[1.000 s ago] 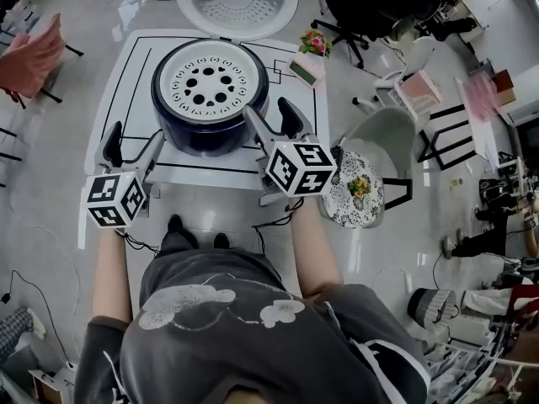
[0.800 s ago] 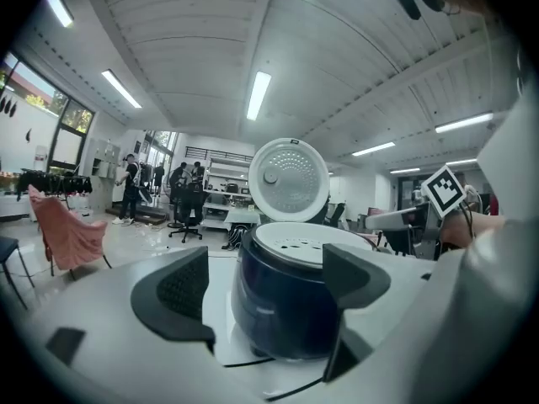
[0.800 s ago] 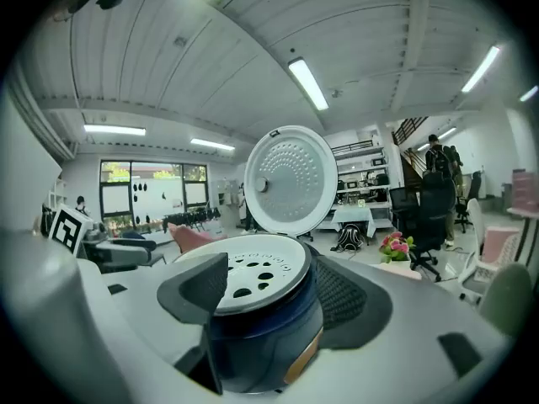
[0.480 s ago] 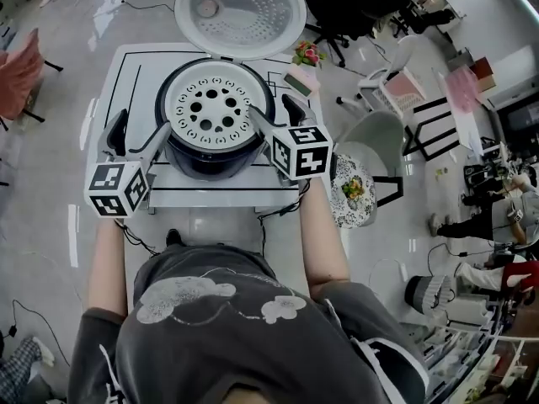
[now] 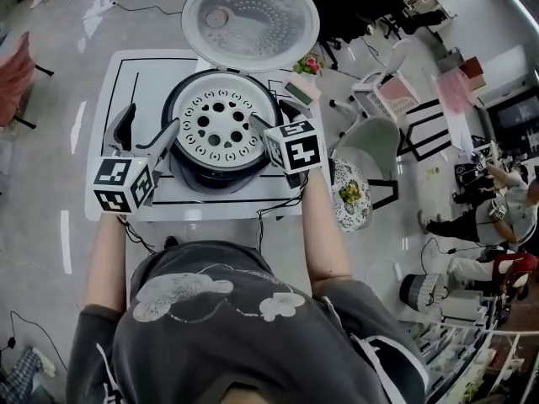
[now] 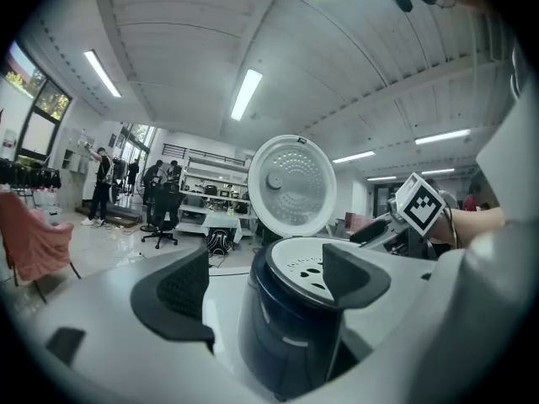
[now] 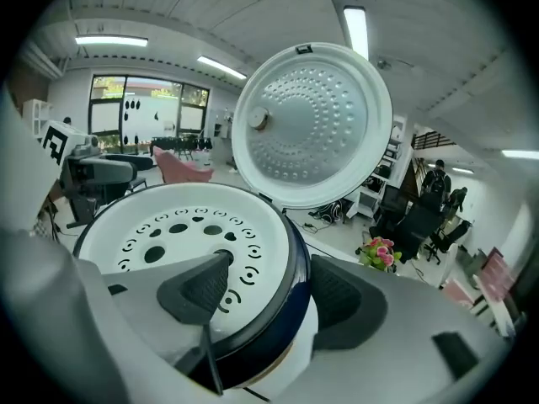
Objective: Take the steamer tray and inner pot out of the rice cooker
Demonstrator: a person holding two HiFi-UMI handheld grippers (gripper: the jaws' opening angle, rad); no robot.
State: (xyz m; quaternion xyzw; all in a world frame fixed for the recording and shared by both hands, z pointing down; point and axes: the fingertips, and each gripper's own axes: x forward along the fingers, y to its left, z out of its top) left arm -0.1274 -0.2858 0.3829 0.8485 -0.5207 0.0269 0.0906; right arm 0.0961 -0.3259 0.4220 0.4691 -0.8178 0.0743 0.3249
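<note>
The white perforated plastic steamer tray [image 5: 221,124] is sitting in the mouth of the round dark-blue rice cooker [image 5: 217,173]. The cooker's domed silver lid [image 5: 250,15] is standing open behind it on the white table [image 5: 114,74]. The person is holding the left gripper [image 5: 145,133] at the cooker's left side, jaws apart, with the cooker's wall showing between them. The right gripper [image 5: 276,118] is straddling the right rim, one jaw over the tray and one outside the wall, jaws wide and gripping nothing.

The steamer tray [image 5: 221,125] covers the rice cooker's [image 5: 221,176] inside, hiding anything beneath.
</note>
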